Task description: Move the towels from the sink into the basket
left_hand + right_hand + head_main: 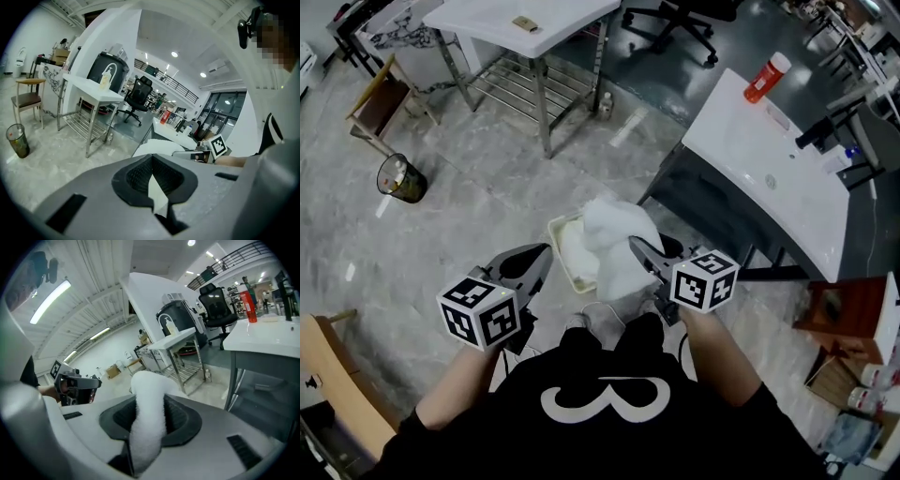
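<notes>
In the head view my right gripper (639, 249) is shut on a bunched white towel (614, 239), which hangs just over a pale rectangular basket (560, 236) on the floor. The right gripper view shows the towel (149, 397) pinched between the pads and folding over the jaws of that gripper (147, 425). My left gripper (536, 264) hovers to the left of the basket, jaws together with nothing in them; in its own view the left gripper (153, 180) shows only a thin sliver between its pads. What lies inside the basket is mostly hidden by the towel.
The white sink counter (769, 164) stands to the right with an orange bottle (766, 77) on it. A steel-legged white table (525, 28) is ahead, a small waste bin (401, 178) at the left, a wooden chair (328, 375) at the near left. The person's feet are just behind the basket.
</notes>
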A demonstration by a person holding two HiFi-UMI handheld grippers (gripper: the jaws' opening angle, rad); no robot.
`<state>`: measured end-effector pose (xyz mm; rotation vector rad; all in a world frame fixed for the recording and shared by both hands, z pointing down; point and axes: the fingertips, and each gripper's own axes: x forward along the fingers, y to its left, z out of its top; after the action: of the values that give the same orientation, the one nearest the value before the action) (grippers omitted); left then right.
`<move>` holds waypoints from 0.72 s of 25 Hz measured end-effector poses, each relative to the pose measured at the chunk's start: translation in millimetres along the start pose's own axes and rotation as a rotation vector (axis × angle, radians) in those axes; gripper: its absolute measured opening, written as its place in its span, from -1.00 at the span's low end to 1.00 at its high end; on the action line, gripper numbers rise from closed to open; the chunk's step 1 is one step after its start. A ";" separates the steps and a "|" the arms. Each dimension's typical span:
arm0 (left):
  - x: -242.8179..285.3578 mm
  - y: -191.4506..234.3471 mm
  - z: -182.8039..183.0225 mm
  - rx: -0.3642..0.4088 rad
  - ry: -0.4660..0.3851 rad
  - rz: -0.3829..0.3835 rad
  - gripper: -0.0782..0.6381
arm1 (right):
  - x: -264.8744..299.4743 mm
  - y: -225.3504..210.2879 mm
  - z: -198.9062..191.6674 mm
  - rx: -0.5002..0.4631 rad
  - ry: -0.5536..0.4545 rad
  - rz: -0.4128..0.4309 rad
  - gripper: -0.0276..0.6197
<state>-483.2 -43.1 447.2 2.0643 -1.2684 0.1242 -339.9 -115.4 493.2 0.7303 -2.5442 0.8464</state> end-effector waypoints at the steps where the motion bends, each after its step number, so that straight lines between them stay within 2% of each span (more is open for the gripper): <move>1: 2.0 7.3 -6.8 -0.006 0.008 0.003 -0.77 | 10.1 -4.4 -7.1 0.011 0.011 -0.016 -0.55; 10: 34.1 59.1 -73.4 -0.073 0.097 0.035 -0.77 | 94.3 -46.7 -86.6 0.085 0.167 -0.098 -0.55; 18: 54.9 110.2 -127.3 -0.150 0.191 0.123 -0.77 | 154.2 -95.4 -161.1 0.292 0.274 -0.189 -0.55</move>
<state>-510.7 -37.4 622.1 1.8024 -1.2468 0.2680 -381.4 -134.1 731.4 0.8598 -2.0994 1.1762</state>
